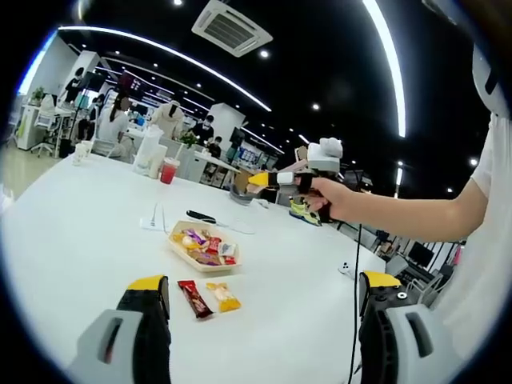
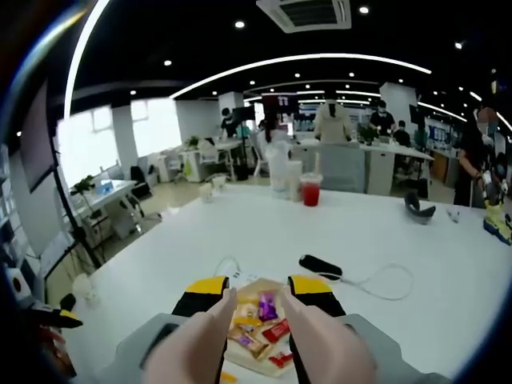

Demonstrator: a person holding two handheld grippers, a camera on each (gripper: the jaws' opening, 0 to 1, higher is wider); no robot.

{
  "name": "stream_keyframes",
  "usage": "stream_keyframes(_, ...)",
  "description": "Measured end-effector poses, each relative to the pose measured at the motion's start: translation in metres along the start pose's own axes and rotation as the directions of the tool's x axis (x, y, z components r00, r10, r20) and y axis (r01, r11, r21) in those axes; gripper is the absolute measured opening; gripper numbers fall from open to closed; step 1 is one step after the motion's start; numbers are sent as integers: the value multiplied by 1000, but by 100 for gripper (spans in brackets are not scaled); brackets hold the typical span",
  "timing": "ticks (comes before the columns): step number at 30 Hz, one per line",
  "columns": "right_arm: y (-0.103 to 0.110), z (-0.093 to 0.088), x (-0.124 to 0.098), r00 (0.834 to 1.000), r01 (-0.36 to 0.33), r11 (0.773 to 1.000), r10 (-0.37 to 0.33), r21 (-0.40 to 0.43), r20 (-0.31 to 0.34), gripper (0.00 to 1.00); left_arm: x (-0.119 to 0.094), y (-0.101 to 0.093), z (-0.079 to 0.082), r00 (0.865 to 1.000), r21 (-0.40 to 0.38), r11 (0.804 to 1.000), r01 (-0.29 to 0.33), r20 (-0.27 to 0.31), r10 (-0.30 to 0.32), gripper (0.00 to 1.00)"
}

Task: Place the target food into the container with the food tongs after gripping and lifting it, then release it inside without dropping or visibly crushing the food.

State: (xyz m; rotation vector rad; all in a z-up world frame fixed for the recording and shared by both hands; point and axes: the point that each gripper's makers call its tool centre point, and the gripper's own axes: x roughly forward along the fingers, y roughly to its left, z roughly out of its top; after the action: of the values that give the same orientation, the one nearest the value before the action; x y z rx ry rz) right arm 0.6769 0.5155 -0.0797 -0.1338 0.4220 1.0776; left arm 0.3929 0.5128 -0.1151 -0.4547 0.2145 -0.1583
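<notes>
A shallow cardboard tray [image 1: 180, 248] [image 2: 248, 350] of wrapped snacks lies on the white table [image 1: 72, 240]. Nearer than the tray lie a red-brown bar [image 1: 194, 298] and a yellow packet [image 1: 223, 296]. My left gripper [image 1: 264, 280] is open, its jaws wide apart and low over the table in front of these two. A hand holds my right gripper [image 1: 258, 181] [image 2: 258, 286] in the air beyond the tray. Its jaws press on beige food tongs [image 2: 210, 332], whose two arms stand apart above the tray with nothing between them.
A black device [image 1: 200, 216] [image 2: 320, 266] with a white cable lies past the tray. A red drink cup [image 1: 168, 170] [image 2: 310, 190] and white bottles [image 1: 148, 152] [image 2: 280, 172] stand further back. A black cable [image 1: 356, 304] hangs from the right gripper. People sit at desks behind.
</notes>
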Motion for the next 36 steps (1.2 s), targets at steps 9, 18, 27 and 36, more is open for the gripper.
stream_keyframes(9,3,-6,-6,1000,6,1000,-6,-10,-5,28,1,-3,-2,1000,5,1000,5,-9,-5,99)
stream_keyframes(18,9,-11,-8,1000,10,1000,-10,-9,-17,28,-2,-2,-2,1000,4,1000,8,-4,-8,99)
stream_keyframes(27,14,-22,-5,999,3,1000,-3,2,-33,28,-6,-2,-3,1000,5,1000,5,-4,-5,99)
stream_keyframes(36,20,-37,-10,999,3,1000,-2,22,-43,29,-10,-4,-8,1000,8,1000,9,-21,-9,99)
